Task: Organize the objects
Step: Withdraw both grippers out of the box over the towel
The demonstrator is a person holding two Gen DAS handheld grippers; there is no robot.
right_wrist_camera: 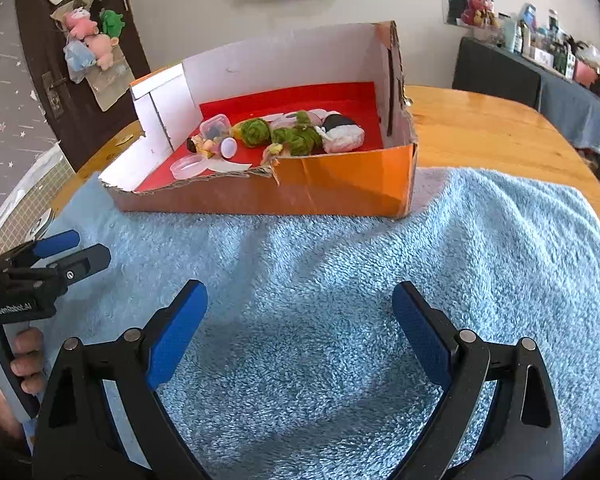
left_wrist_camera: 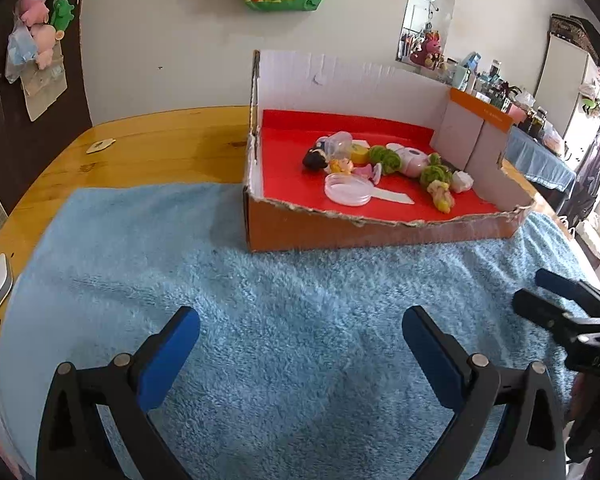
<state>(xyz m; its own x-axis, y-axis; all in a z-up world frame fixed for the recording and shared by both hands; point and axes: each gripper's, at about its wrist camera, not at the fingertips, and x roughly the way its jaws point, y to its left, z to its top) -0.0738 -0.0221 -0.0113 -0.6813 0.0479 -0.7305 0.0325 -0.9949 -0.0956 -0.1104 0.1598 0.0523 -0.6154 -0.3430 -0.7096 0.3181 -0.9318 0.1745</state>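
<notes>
Both the left gripper (left_wrist_camera: 300, 344) and right gripper (right_wrist_camera: 300, 320) hover wide apart and empty over a fluffy blue towel (left_wrist_camera: 300, 280). Small toys (left_wrist_camera: 384, 160) lie clustered inside the torn, red-lined cardboard box (left_wrist_camera: 380, 232) on the glossy wooden desk (left_wrist_camera: 160, 136).

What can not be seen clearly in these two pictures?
- Left wrist view: right gripper cut off by the frame's right edge; its jaws' state is unclear there.
- Right wrist view: the cardboard box front wall hides the toys' lower parts.
- Both views: small figurines are too small to identify.
</notes>
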